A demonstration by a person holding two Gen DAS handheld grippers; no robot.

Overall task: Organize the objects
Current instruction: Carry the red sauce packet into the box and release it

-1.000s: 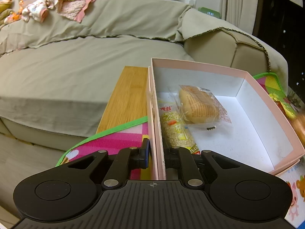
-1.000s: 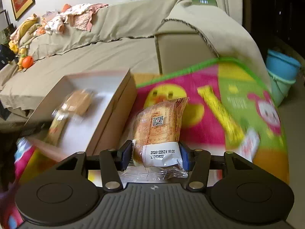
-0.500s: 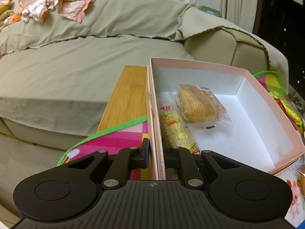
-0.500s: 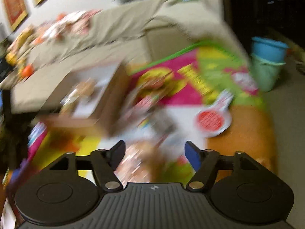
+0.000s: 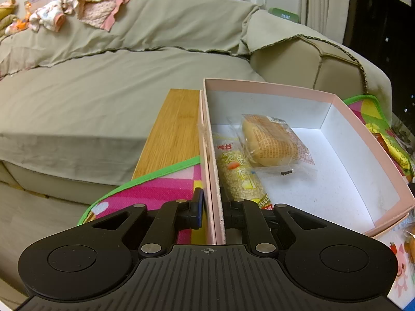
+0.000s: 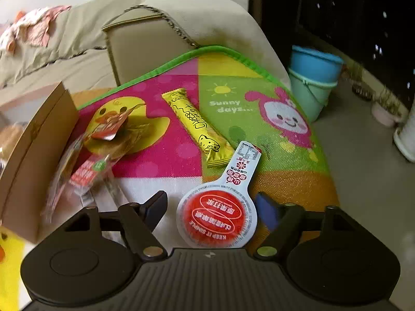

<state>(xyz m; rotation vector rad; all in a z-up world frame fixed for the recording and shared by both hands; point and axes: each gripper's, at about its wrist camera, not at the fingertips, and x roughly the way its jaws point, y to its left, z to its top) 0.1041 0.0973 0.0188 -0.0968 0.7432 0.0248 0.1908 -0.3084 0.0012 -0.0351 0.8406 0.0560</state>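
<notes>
My left gripper (image 5: 211, 207) is shut on the left wall of the pink box (image 5: 272, 88). Inside the box lie a wrapped bun (image 5: 272, 142) and a yellow grain bar (image 5: 241, 178). In the right wrist view my right gripper (image 6: 211, 204) stands open low over the play mat (image 6: 272, 98), its jaws closing. A round red-and-white packet (image 6: 220, 217) lies between its fingers with a gap still showing on the left side. A yellow stick packet (image 6: 197, 127) lies just beyond. Red wrappers (image 6: 111, 124) and a blurred clear packet (image 6: 67, 171) sit beside the box's outer wall (image 6: 33, 160).
A beige sofa (image 5: 103, 98) curves behind the box, with clothes (image 5: 77, 7) piled on its back. A wooden board (image 5: 173, 134) shows left of the box. Stacked blue and green buckets (image 6: 313, 77) stand on the floor off the mat's right edge.
The right gripper let go of the wrapped bun it held, opened, and swung right and down over the round red-and-white packet. The left gripper and the box have not moved.
</notes>
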